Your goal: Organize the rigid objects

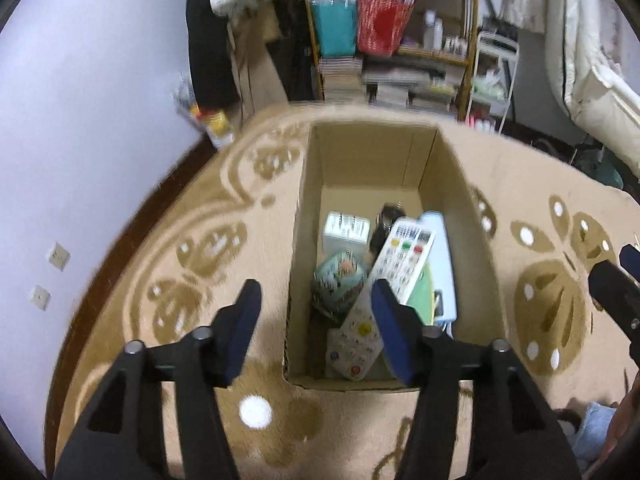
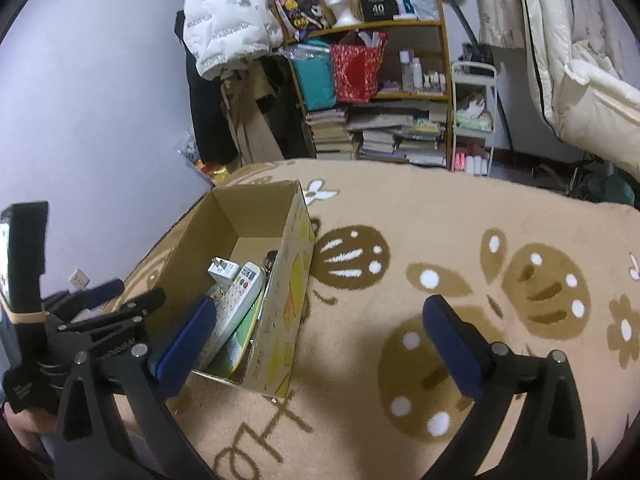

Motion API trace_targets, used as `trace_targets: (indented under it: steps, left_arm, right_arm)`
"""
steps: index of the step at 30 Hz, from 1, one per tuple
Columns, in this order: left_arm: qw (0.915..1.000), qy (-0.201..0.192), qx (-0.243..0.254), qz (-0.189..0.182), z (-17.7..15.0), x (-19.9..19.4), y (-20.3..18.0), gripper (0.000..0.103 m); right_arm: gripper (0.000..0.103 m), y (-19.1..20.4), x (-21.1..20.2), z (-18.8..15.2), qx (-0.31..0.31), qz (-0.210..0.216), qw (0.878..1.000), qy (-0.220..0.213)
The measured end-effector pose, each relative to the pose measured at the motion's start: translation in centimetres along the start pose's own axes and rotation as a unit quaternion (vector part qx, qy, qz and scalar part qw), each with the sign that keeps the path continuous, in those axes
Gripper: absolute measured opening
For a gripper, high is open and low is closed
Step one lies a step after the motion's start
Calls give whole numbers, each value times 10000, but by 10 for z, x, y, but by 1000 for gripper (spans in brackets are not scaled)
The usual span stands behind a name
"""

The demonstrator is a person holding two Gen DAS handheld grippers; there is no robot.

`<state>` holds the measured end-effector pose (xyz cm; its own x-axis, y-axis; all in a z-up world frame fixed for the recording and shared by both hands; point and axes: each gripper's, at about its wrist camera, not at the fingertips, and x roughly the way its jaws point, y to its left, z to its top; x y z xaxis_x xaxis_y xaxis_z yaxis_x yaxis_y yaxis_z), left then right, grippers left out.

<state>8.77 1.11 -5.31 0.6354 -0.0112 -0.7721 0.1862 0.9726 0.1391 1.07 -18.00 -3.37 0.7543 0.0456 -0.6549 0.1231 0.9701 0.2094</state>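
An open cardboard box (image 1: 316, 168) (image 2: 292, 264) stands on the patterned beige blanket. Inside lie a white remote (image 1: 404, 256) (image 2: 236, 300) with coloured buttons, a second remote (image 1: 354, 340), a white charger (image 1: 346, 228) (image 2: 222, 270), a small round printed tin (image 1: 340, 280), a green and pale blue flat item (image 1: 438, 272) and something black (image 1: 386, 220). My left gripper (image 1: 316, 304) hangs open above the box's near left edge, holding nothing. My right gripper (image 2: 316, 320) is open over the blanket just right of the box, also with nothing in it.
The beige blanket (image 2: 440, 240) with brown flower patterns covers the surface. Behind it stand a wooden shelf (image 2: 444, 92) with books, bags and bottles, a white cart (image 2: 474, 120), hanging clothes and a lilac wall (image 1: 80, 100). The left gripper shows at the right wrist view's left edge (image 2: 100, 304).
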Motion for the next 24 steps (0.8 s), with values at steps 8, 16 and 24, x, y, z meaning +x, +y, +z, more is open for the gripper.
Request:
trace_targets:
  steps: [8,16,24]
  left_arm:
    - [9966,-801,-173,109,-2,-46,8,84]
    - [9894,-1432,-235,88,-17,-89,9,92]
    - [9825,-1818,-407,70,-32,-121,11,103]
  right_arm:
    - [103,-1,-37,-1,-131,34,9982,-588]
    - [103,-5,-73,-12,-41,111,9929,-1183]
    - [103,-5,-92,-26,61,162,9910,-1331]
